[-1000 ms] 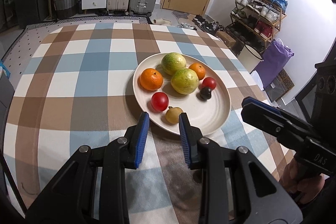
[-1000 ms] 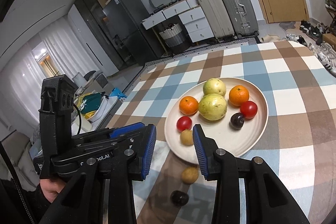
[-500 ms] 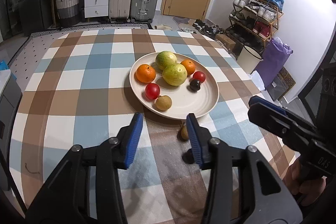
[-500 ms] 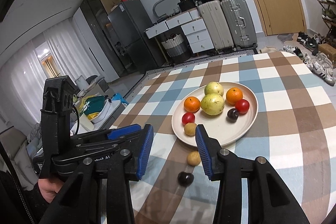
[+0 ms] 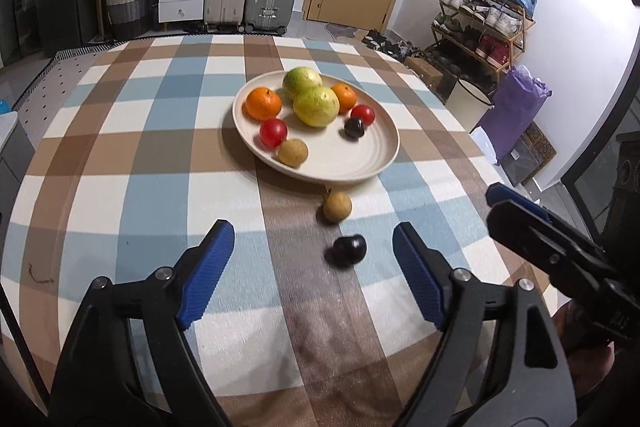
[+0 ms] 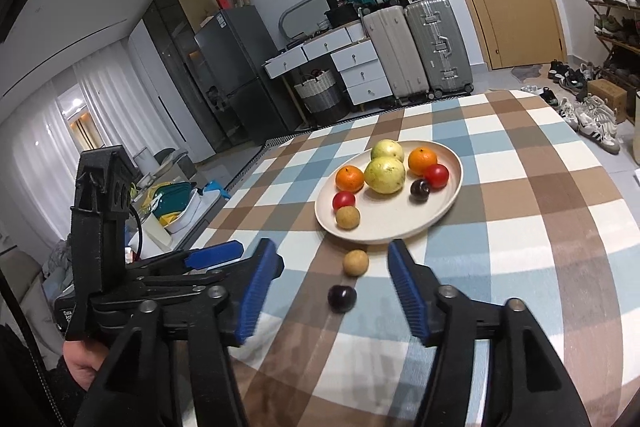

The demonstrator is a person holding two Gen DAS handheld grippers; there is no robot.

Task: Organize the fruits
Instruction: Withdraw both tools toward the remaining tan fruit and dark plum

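A: Start with the left hand-held gripper (image 5: 310, 267). How do its jaws stand?

B: Wide, and opening further. Nothing is pressed between its blue pads (image 5: 206, 269); they frame bare cloth, with the dark plum (image 5: 350, 247) lying on the surface ahead, nearer the right-hand pad and apart from it.

A: And the right hand-held gripper (image 6: 332, 285)?

B: Its jaws are also opening, somewhat narrower, and they grip nothing. In its own view the dark plum sits between and just past the fingertips, clear of both pads. The left view catches that same tool at the right edge, held by a hand (image 5: 580, 347).

A: What lies beyond the plum?

B: A small tan fruit (image 5: 337, 206), just beside the near rim of the plate (image 5: 360, 163), on the surface and apart from the plum. It has a short stem end that points toward the plate; otherwise it is round, with no clear long axis. The plum is round too.

A: And on the plate?

B: Two green-yellow fruits (image 5: 316, 105) in the middle, touching; an orange (image 5: 263, 103) on their left, a second orange (image 5: 345, 97) on their right; two red tomatoes (image 5: 273, 132), a second dark plum (image 5: 354, 127), and another tan fruit (image 5: 293, 153) near the front rim. The plate rests on a checked tablecloth (image 5: 140, 155) covering the surface.
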